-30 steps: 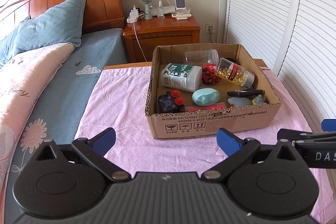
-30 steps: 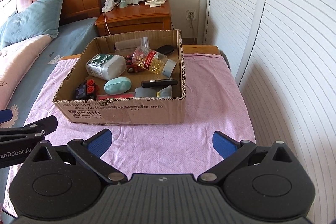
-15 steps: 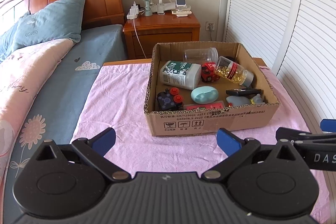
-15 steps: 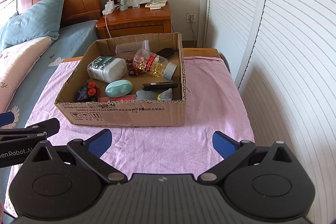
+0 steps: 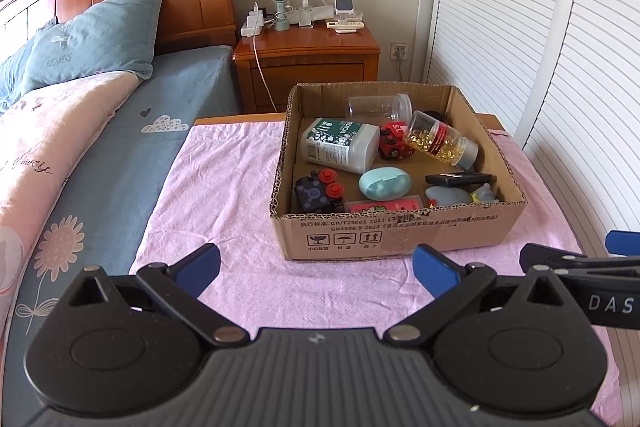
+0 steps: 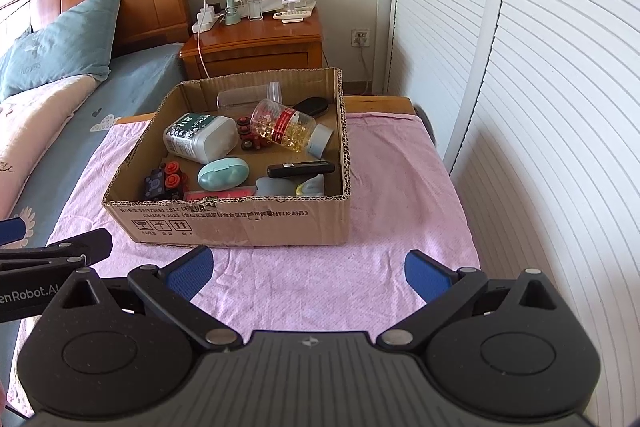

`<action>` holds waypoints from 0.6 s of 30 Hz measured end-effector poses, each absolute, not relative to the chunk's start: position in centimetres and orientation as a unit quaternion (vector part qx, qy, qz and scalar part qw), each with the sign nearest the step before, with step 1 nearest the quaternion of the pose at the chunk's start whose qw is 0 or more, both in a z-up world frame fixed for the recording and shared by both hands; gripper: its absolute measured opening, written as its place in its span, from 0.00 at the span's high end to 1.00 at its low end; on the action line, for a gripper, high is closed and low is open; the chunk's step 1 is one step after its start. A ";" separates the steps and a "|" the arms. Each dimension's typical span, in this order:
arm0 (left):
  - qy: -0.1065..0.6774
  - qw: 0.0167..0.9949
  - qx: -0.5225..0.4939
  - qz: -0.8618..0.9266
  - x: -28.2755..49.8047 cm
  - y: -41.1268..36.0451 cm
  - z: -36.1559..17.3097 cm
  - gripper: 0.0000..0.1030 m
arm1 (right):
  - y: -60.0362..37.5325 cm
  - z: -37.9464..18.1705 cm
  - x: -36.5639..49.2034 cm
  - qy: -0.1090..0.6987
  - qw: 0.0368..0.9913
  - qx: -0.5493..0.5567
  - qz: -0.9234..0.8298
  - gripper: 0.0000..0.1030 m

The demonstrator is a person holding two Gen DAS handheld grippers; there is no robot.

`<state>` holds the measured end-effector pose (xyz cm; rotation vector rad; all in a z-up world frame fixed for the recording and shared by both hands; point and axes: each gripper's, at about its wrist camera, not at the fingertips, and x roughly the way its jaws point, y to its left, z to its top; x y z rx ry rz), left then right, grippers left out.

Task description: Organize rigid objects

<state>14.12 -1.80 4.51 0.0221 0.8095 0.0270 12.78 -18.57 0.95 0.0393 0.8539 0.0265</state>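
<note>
Bright, sharp daylight; fisheye-bent edges

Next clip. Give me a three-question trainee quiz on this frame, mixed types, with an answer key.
1. True or false: the left gripper is shut on an object.
2. Which item lies tilted, resting on the red toy truck in the cardboard box?
A. the white bottle
B. the capsule bottle
C. the teal oval case
3. Fill in: the box sits on a ____ cloth.

Key:
1. False; both it and the right gripper are open and empty.
2. B
3. pink
</note>
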 end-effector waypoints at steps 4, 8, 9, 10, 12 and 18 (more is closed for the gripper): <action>0.393 0.919 0.011 0.017 14.1 -1.9 4.5 0.01 | -18.5 0.9 12.8 0.414 0.910 0.020 0.013 0.00; 0.393 0.919 0.012 0.018 14.1 -1.9 4.5 0.01 | -18.5 0.9 12.8 0.413 0.910 0.021 0.012 0.00; 0.394 0.919 0.012 0.018 14.1 -1.9 4.5 0.01 | -18.6 0.9 12.8 0.413 0.910 0.021 0.012 0.00; 0.394 0.919 0.012 0.017 14.1 -1.9 4.5 0.01 | -18.6 0.9 12.8 0.414 0.910 0.021 0.011 0.00; 0.394 0.919 0.013 0.017 14.1 -2.0 4.5 0.01 | -18.6 0.8 12.8 0.413 0.910 0.021 0.012 0.00; 0.393 0.919 0.012 0.017 14.1 -2.0 4.5 0.01 | -18.6 0.8 12.8 0.413 0.910 0.022 0.012 0.00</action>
